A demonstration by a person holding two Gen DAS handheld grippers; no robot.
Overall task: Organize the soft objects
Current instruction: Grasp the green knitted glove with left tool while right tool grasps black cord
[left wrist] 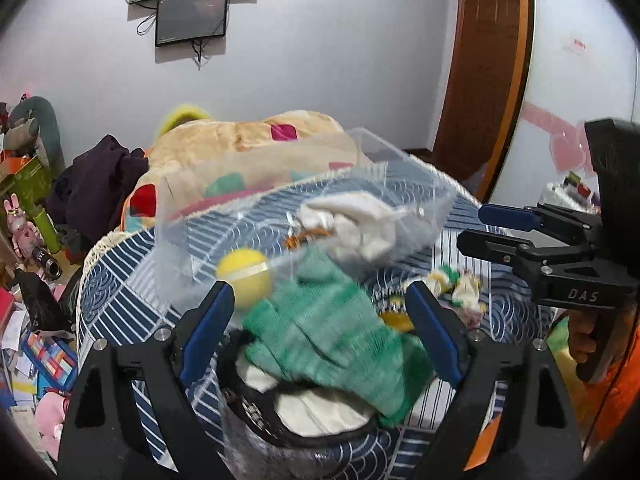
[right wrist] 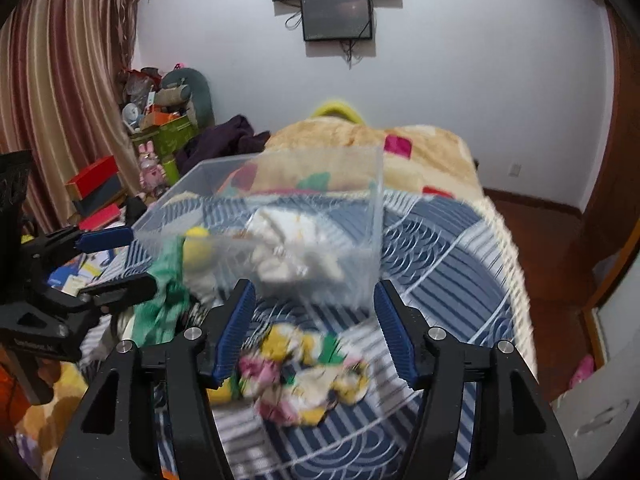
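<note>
Soft things lie in two lots before us: nearest our left gripper (left wrist: 320,312) a green knitted cloth (left wrist: 332,328) sprawls over a dark-rimmed pouch (left wrist: 280,424), and nearest our right gripper (right wrist: 314,332) sits a crumpled floral cloth (right wrist: 308,376) on the patterned blue cover (right wrist: 440,264). Both sets of jaws stand wide open and hold nothing; the left frames the green cloth, the right frames the floral one, so we judge each is lined up for a pick. Just beyond stands the clear plastic box (left wrist: 192,216), open at the top, with a white cloth bundle (left wrist: 360,228) and a yellow ball (left wrist: 246,276) inside it; the green cloth lies just beside its near wall, though blur keeps us from saying whether they touch. We take the box as the collecting place, set centrally so either side can reach it. Room is fair: the cover lies bare to the right of the box, while its near wall is the edge to lift over. Farther off lies a beige blanket (right wrist: 360,140), then the wall screen (right wrist: 338,16).
</note>
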